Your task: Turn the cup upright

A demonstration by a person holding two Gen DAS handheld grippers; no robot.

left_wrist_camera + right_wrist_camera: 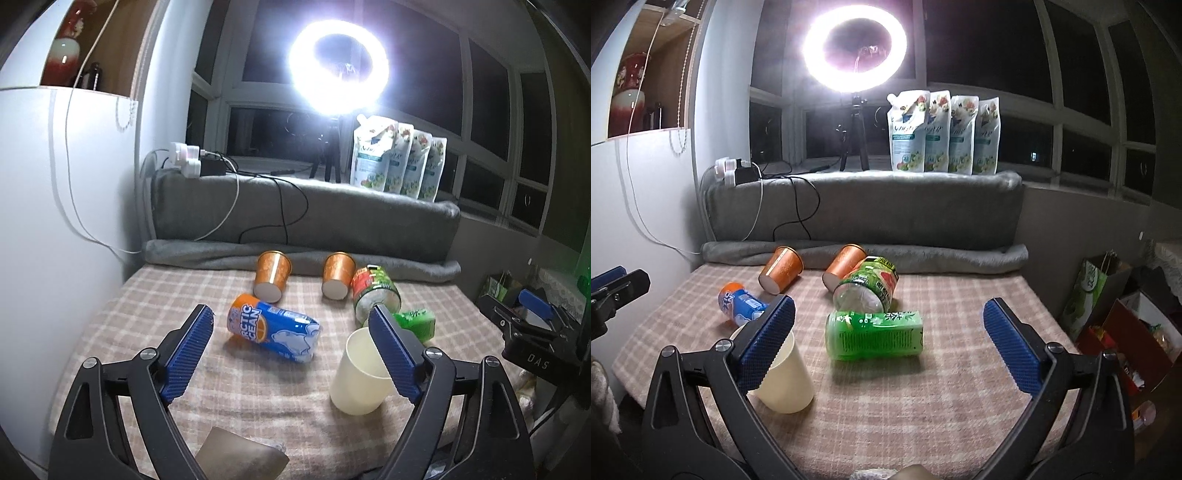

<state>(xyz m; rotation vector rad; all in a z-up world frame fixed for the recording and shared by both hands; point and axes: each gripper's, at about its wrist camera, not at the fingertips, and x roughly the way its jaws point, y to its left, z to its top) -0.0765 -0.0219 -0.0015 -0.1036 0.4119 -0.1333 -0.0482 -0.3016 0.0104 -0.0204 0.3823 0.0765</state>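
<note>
A cream plastic cup (360, 374) stands upright on the checked cloth, mouth up; it also shows in the right wrist view (788, 376). Two orange paper cups (272, 274) (337, 275) lie on their sides at the back, bases toward me; they show in the right wrist view too (781, 269) (844, 266). My left gripper (291, 317) is open and empty, its right finger in front of the cream cup's rim. My right gripper (888, 310) is open and empty, its left finger in front of the cream cup.
A blue and orange can (275, 332), a green can (875, 334) and a labelled jar (870, 286) lie on their sides mid-table. A grey blanket roll (864, 254) bounds the back. Ring light (855, 50), pouches (943, 133) and cables (798, 206) stand behind. Boxes (1126, 332) sit right.
</note>
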